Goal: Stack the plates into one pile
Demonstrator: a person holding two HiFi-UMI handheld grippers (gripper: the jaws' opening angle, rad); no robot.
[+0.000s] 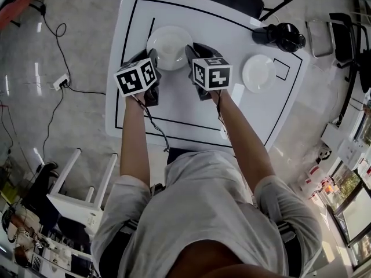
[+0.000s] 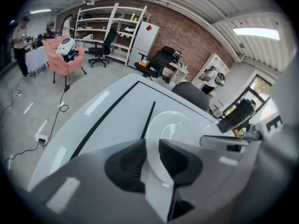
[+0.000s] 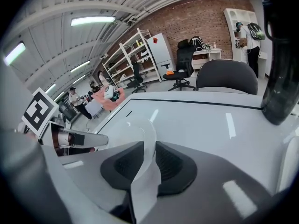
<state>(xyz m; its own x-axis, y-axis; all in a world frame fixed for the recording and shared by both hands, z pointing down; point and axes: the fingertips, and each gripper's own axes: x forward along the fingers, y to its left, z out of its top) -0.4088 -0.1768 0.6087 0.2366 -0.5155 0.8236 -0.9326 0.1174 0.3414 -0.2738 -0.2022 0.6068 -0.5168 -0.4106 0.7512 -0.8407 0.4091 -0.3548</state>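
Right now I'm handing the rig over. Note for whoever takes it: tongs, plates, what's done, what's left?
Left tongs: closed on the large plate's near-left rim.
Right tongs: closed on the same plate's near-right rim.
Plates: the large plate sits mid-table and appears to rest on it. The small plate lies apart, to its right.
Done: two-sided grip on the large plate; nothing stacked.
Left: put one plate on the other to make a single pile.

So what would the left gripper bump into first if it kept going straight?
The white plate. The left gripper has that plate's rim right between its jaws, so nothing else comes first.
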